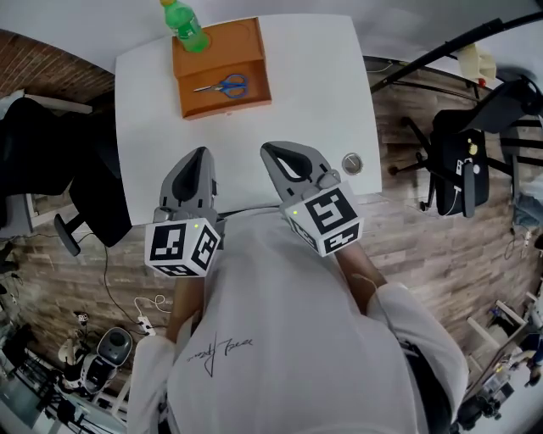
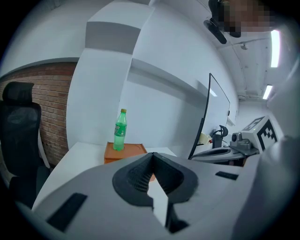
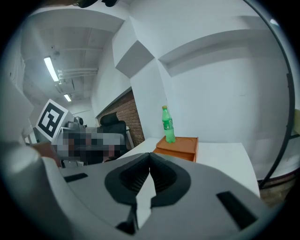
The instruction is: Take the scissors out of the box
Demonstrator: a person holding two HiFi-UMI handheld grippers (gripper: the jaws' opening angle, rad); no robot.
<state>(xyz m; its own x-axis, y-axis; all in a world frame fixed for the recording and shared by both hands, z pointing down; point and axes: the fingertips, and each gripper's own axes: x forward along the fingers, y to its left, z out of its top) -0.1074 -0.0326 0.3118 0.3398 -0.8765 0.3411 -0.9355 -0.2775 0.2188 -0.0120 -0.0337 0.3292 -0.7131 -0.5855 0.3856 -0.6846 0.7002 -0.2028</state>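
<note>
Blue-handled scissors (image 1: 224, 86) lie inside an orange wooden box (image 1: 222, 100) at the far left of the white table (image 1: 314, 102). A green bottle (image 1: 185, 25) stands in the box's back compartment. Both grippers hover over the table's near edge, well short of the box. My left gripper (image 1: 200, 153) is shut with nothing in it, tips meeting in the left gripper view (image 2: 151, 154). My right gripper (image 1: 266, 149) is also shut and empty (image 3: 149, 153). The box (image 2: 125, 152) (image 3: 179, 146) and bottle (image 2: 120, 131) (image 3: 168, 124) show ahead in both gripper views.
A small round metal disc (image 1: 351, 164) lies on the table by its near right corner. A black office chair (image 1: 59, 182) stands left of the table, and a black stand with a bag (image 1: 462, 165) to the right. A brick wall (image 2: 51, 112) lies beyond the table's left side.
</note>
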